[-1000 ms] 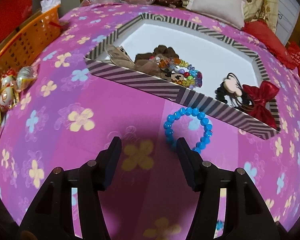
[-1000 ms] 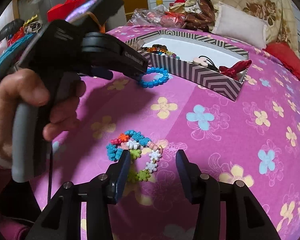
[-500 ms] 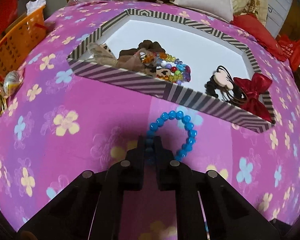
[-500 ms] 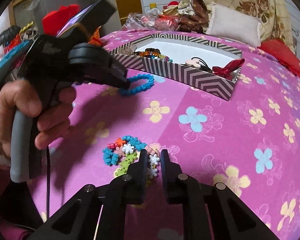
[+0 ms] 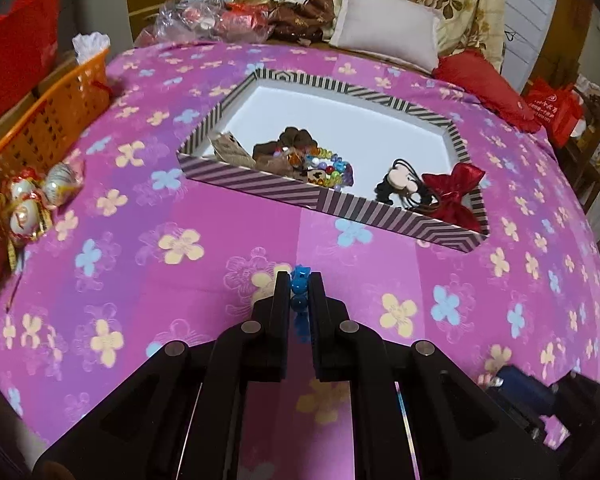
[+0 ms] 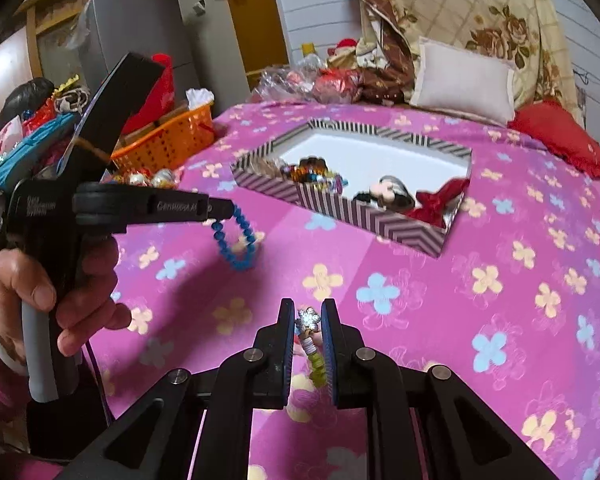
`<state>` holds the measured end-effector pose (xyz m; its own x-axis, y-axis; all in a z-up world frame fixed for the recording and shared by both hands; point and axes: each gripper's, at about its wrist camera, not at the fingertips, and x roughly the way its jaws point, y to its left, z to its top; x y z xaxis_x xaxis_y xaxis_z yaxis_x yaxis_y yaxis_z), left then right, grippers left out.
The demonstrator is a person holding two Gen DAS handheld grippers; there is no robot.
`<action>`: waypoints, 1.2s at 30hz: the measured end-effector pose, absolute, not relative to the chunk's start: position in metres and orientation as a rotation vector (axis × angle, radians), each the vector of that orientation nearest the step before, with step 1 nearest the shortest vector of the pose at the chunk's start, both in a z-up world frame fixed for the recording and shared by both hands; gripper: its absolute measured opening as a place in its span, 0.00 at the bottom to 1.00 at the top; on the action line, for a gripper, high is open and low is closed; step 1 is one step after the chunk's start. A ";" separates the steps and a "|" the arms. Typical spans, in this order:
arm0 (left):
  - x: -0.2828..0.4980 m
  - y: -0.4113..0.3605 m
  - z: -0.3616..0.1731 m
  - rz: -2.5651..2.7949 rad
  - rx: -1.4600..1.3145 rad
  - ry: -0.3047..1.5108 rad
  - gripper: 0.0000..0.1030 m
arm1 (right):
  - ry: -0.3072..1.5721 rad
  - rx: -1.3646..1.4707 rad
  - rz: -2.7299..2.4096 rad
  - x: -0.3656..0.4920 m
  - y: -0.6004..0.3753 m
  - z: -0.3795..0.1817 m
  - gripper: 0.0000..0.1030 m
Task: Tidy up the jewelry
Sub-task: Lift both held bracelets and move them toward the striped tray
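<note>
My left gripper (image 5: 299, 280) is shut on a blue bead bracelet (image 5: 299, 294) and holds it above the pink flowered cloth. In the right wrist view that bracelet (image 6: 236, 240) hangs from the left gripper (image 6: 224, 210). My right gripper (image 6: 307, 312) is shut on a flower-charm bracelet (image 6: 310, 334), lifted off the cloth. A striped box (image 5: 400, 216) with a white floor lies ahead; it holds a multicoloured bead bracelet (image 5: 328, 168), a brown scrunchie (image 5: 296, 140), black hair ties (image 5: 400, 188) and a red bow (image 5: 452, 188). The box also shows in the right wrist view (image 6: 364, 212).
An orange basket (image 5: 48, 116) stands at the left edge, with wrapped ornaments (image 5: 28, 200) beside it. A pillow (image 5: 384, 36), a red cushion (image 5: 484, 84) and bags lie beyond the box. The cloth drops away at the right.
Both grippers closed on their bracelets and lifted them off the cloth. The blue bracelet now hangs in the air, and the flower bracelet has left the cloth.
</note>
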<state>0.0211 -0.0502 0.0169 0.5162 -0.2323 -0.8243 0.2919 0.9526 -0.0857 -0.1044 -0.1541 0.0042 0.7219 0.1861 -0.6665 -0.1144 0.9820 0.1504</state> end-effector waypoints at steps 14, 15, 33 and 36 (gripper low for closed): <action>0.001 -0.042 0.057 -0.296 0.111 0.903 0.07 | 0.683 0.061 0.147 -0.106 -0.157 0.047 0.12; 0.000 -0.043 0.059 -0.294 0.115 0.898 0.07 | 0.680 0.057 0.145 -0.105 -0.157 0.050 0.12; -0.003 -0.046 0.073 -0.286 0.133 0.862 0.07 | 0.667 0.029 0.134 -0.082 -0.167 0.074 0.12; 0.002 -0.047 0.073 -0.285 0.134 0.866 0.07 | 0.666 0.031 0.133 -0.077 -0.169 0.076 0.12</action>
<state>0.0022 -0.0468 0.0731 0.6126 -0.1924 -0.7666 0.3009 0.9536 0.0011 -0.0775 -0.1686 0.0757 0.7779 0.1327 -0.6142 -0.1128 0.9911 0.0713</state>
